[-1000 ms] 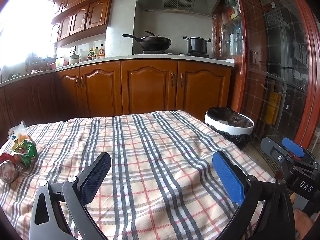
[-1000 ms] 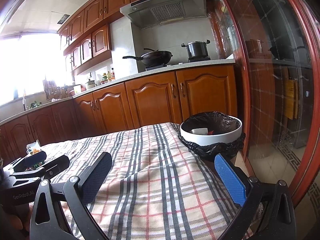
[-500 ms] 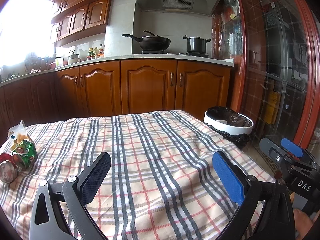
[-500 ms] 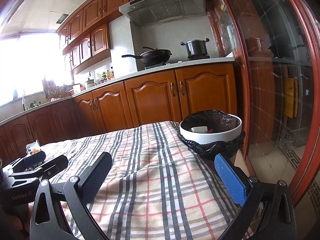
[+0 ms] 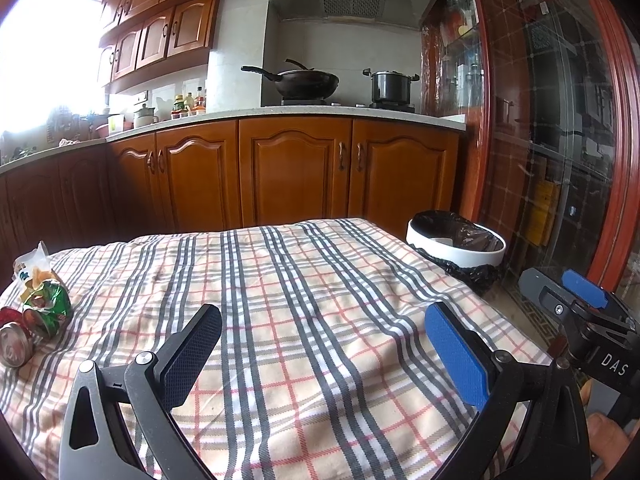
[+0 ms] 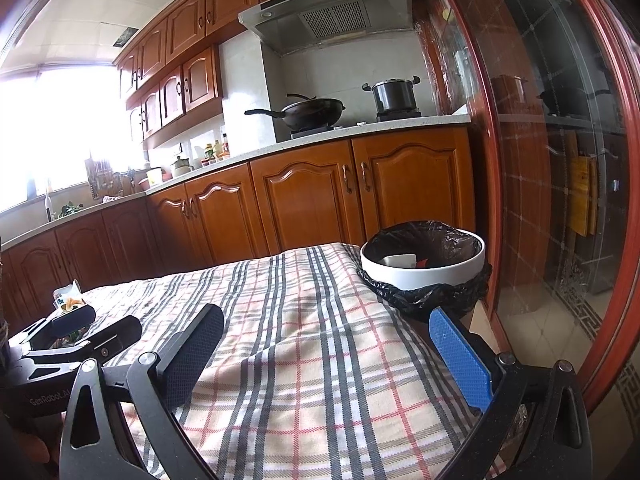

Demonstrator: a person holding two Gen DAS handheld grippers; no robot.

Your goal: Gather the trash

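Note:
A crushed can [image 5: 14, 344], a green crumpled wrapper [image 5: 46, 310] and a white snack bag [image 5: 32, 266] lie at the left edge of the plaid-covered table [image 5: 300, 300]. A white bin with a black liner [image 5: 456, 242] stands off the table's far right corner; it also shows in the right wrist view [image 6: 424, 264] with some trash inside. My left gripper [image 5: 324, 344] is open and empty over the near table. My right gripper [image 6: 328, 348] is open and empty above the table's right edge.
Wooden kitchen cabinets [image 5: 288, 168] run behind the table, with a wok [image 5: 304, 82] and a pot [image 5: 390, 86] on the stove. A red-framed glass door [image 6: 560, 160] stands to the right. The other gripper shows at the edge of each wrist view.
Both views have shifted very slightly; the grippers stay open and empty and the trash has not moved.

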